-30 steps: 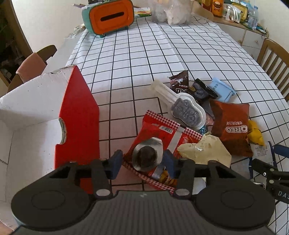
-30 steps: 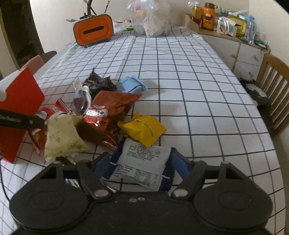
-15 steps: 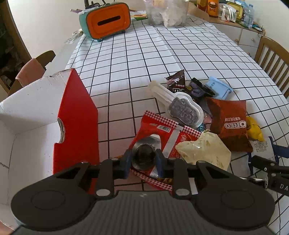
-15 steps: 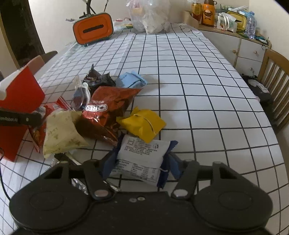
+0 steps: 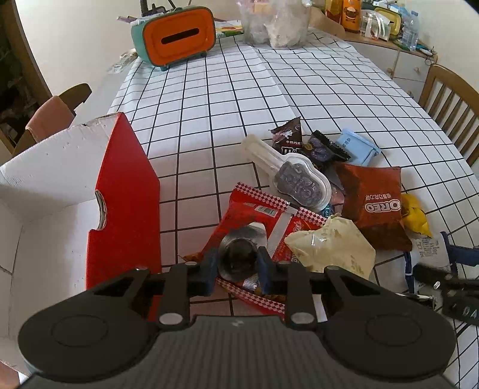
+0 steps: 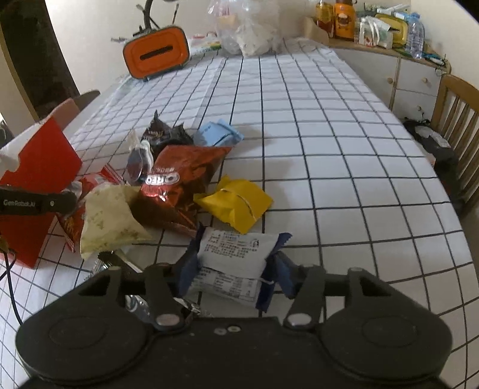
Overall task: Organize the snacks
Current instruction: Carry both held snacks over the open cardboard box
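Note:
My left gripper (image 5: 238,264) is shut on a small silvery round snack (image 5: 239,254) that lies on a red checkered packet (image 5: 254,209). An open red and white box (image 5: 119,185) stands just left of it. My right gripper (image 6: 233,269) has a white and blue packet (image 6: 236,248) between its pads; its jaws are opening, but the pads still touch the packet's sides. A pile of snacks lies between the two grippers: a brown Oreo packet (image 6: 179,176), a yellow packet (image 6: 236,203) and a cream packet (image 5: 329,245).
A clear blister pack (image 5: 299,182), a dark chocolate packet (image 5: 287,137) and a light blue packet (image 5: 356,146) lie further back. An orange tissue box (image 5: 176,39) and a plastic bag (image 5: 275,24) stand at the far end of the checked tablecloth (image 5: 239,89). A wooden chair (image 5: 449,98) is at the right.
My left gripper's jaws closed onto the silvery round snack. My right gripper's jaws drew in against the white and blue packet, which now sits bunched and slightly raised between them.

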The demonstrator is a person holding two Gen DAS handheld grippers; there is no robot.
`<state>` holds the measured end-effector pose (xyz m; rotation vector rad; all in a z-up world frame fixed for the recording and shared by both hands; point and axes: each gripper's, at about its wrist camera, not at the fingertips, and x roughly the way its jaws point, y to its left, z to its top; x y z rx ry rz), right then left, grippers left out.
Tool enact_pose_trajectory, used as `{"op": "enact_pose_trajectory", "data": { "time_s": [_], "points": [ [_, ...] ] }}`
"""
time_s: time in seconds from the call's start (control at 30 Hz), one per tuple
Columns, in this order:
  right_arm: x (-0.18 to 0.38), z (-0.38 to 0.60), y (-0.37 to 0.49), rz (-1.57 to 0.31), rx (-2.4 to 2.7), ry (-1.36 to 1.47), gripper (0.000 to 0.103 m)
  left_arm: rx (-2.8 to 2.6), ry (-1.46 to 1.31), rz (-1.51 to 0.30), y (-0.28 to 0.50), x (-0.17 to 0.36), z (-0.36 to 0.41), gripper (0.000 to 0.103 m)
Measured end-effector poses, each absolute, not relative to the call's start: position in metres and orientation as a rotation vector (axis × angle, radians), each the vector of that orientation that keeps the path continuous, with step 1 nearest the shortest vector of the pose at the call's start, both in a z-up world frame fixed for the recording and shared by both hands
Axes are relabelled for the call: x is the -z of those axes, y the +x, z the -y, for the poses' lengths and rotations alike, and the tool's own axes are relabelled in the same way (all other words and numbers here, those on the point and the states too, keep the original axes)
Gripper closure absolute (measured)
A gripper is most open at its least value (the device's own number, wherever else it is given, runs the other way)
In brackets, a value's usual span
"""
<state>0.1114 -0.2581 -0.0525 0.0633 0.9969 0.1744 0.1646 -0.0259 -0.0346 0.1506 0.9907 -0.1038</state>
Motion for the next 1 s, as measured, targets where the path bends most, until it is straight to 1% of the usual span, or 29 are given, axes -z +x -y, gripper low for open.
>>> {"op": "enact_pose_trajectory", "data": {
  "time_s": [0.03,0.07,0.13,0.2,0.27,0.33,0.53,0.7,1.0],
  "points": [
    [0.053,0.256,0.111,-0.991,-0.177,0.059,0.031,0.104,0.151,-0.991,0.164,0.035,0.026,0.077],
    [0.054,0.252,0.111,-0.991,-0.175,0.047,0.029,0.103,0.153,-0.991,0.164,0.035,0.026,0.077],
    [0.057,0.246,0.111,-0.986,-0.174,0.023,0.021,0.100,0.155,-0.990,0.164,0.035,0.027,0.077],
    [0.059,0.241,0.110,-0.975,-0.165,-0.012,0.021,0.099,0.157,-0.990,0.164,0.035,0.027,0.077],
    [0.060,0.237,0.108,-0.962,-0.157,-0.044,0.023,0.096,0.160,-0.988,0.164,0.035,0.028,0.077],
    [0.062,0.234,0.105,-0.943,-0.146,-0.072,0.029,0.095,0.161,-0.987,0.163,0.035,0.028,0.077],
    [0.063,0.240,0.097,-0.899,-0.159,-0.095,0.039,0.103,0.156,-0.981,0.163,0.035,0.027,0.077],
    [0.060,0.250,0.093,-0.894,-0.151,-0.059,0.042,0.107,0.133,-0.981,0.163,0.034,0.024,0.077],
    [0.043,0.263,0.081,-0.876,-0.165,-0.020,0.042,0.116,0.095,-0.971,0.161,0.026,0.017,0.077]
  ]
}}
